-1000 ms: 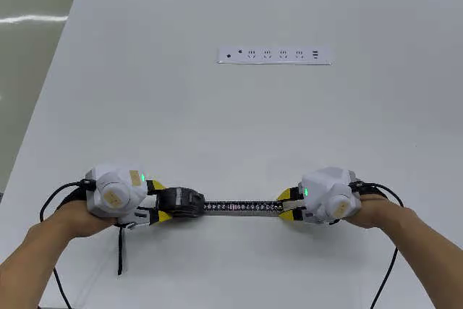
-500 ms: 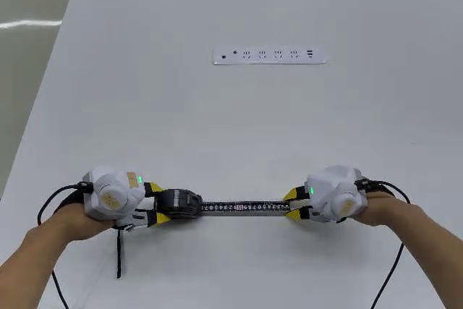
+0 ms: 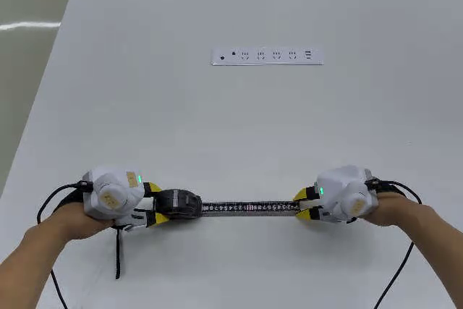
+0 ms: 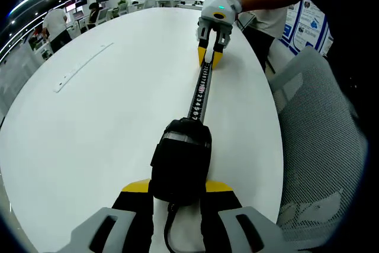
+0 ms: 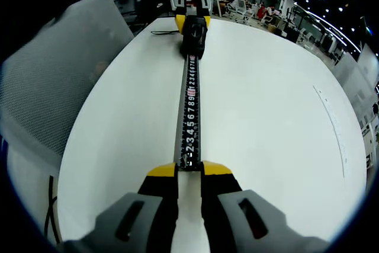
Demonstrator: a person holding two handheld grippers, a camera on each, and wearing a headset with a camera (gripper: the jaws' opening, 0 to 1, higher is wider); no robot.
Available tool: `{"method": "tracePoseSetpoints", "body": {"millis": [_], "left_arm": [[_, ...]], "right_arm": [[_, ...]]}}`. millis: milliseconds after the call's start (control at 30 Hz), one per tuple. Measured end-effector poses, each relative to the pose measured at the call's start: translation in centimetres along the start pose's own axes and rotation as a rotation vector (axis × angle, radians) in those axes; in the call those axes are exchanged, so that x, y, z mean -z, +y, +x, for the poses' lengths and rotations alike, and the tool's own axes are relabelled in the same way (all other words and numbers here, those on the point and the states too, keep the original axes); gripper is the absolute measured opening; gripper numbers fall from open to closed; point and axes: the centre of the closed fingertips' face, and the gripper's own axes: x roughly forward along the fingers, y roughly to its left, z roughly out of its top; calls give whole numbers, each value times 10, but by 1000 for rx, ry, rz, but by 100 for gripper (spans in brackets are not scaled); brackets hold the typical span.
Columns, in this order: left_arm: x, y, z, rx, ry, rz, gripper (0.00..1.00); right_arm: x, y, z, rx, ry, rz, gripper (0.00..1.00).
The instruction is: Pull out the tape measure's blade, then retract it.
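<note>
A black tape measure case [image 3: 179,204] lies on the white table near its front edge, and my left gripper [image 3: 160,202] is shut on its rear. The left gripper view shows the case [image 4: 180,161] between my yellow-tipped jaws [image 4: 179,188]. Its numbered blade [image 3: 249,208] runs rightward, flat along the table, to my right gripper [image 3: 301,205], which is shut on the blade's end. In the right gripper view the blade [image 5: 190,117] leads from my jaws [image 5: 189,170] to the case [image 5: 194,35] and the left gripper [image 5: 190,25]. The right gripper [image 4: 209,57] shows at the blade's [image 4: 201,90] far end.
A white power strip [image 3: 266,56] lies flat at mid-table, well beyond the tape. The table's left edge drops to a glossy floor [image 3: 29,34]. A grey mesh chair [image 4: 320,128] stands close by the table's near edge. Black cables trail from both grippers.
My right gripper has moved to the right, drawing more blade out of the case. The left gripper and the case have stayed about where they were.
</note>
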Motion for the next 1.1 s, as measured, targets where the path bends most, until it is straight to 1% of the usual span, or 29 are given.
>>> {"method": "tracePoseSetpoints", "body": {"millis": [333,600,1033,1100], "left_arm": [[0,0,1,8,6,4,27],[-1,1,1,11,2,1,27],[-1,1,1,16,11,8,28],[-1,0,2,13,27,19,28]], "right_arm": [[10,-1,-8,6,16,10,11],[13,-1,-9,7,18,23,11],[12,0,-8,-2,33,21,13],[13,3,-8,-13,48,21,13]]}}
